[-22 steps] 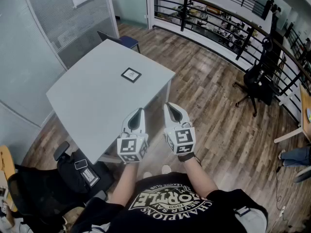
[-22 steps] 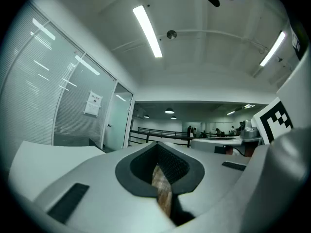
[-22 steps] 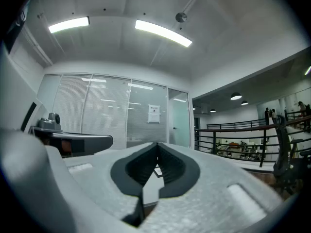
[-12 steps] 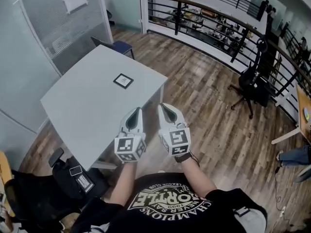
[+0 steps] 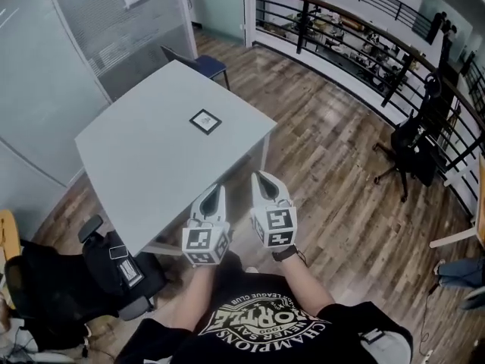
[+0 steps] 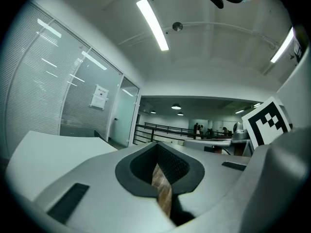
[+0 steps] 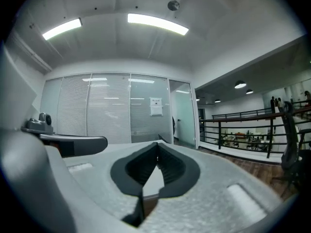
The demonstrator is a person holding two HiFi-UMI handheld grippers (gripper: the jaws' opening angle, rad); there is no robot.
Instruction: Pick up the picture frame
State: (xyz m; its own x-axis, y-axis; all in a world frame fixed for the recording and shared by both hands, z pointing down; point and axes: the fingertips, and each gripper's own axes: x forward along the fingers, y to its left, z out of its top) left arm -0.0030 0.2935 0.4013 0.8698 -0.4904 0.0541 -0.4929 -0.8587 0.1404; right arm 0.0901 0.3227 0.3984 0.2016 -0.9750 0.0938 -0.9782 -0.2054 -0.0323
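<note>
Picture frame (image 5: 204,120) lies flat on the grey table (image 5: 136,165), well ahead of both pairs of jaws and slightly left of their line, untouched. The left gripper (image 5: 213,192) and right gripper (image 5: 262,177) are held level, side by side, at the table's near edge. Each has its jaws pressed together on nothing. This looks like the approach. Next, a gripper must reach forward, part its jaws and straddle the frame's edge.

Left tongs (image 6: 158,154) closed, seemingly empty, beside table (image 6: 53,149).
</note>
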